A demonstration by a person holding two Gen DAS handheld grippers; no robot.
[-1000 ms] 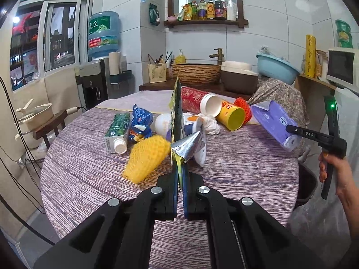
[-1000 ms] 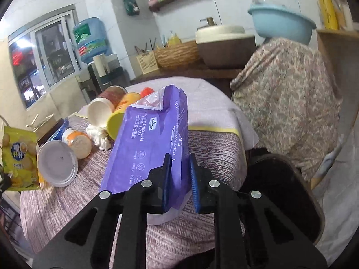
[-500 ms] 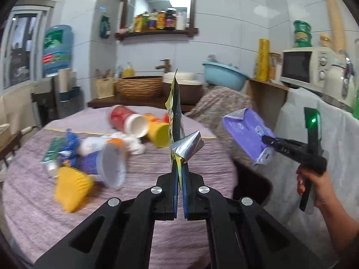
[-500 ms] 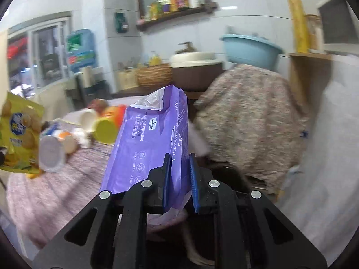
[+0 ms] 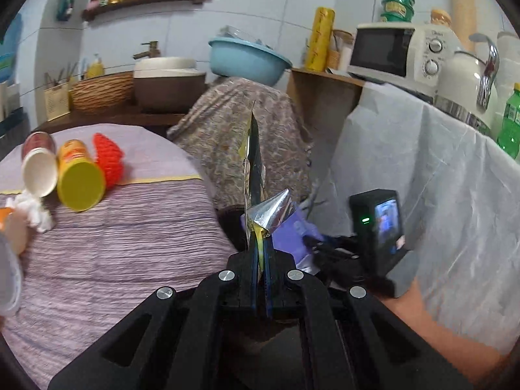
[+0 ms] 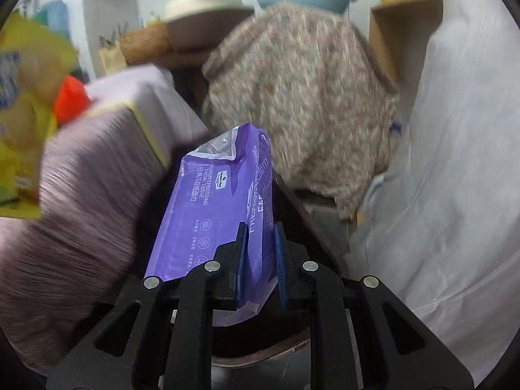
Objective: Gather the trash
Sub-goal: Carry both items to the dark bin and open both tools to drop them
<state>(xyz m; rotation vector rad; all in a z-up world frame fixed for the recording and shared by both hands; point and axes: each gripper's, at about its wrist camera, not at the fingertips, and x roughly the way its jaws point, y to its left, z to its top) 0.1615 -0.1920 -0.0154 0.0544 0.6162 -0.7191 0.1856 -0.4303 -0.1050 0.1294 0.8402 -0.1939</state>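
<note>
- Both views have swung off the table (image 5: 97, 227) toward the dark bin (image 6: 292, 201), frame centre.
- Left gripper (image 5: 260, 260) clamps the snack wrapper (image 5: 255, 162); right gripper (image 6: 260, 253) clamps the purple tissue pack (image 6: 211, 201).
- Judgement: drop imminent.

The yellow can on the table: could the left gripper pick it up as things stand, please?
Probably not. The left gripper is shut on a snack wrapper, so its jaws are taken. The path across the table to the yellow can looks free.

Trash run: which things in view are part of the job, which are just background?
Job:
yellow snack wrapper, in left gripper
purple tissue pack, in right gripper
yellow can, crumpled tissue

Background:
microwave
blue basin
wicker basket
</note>
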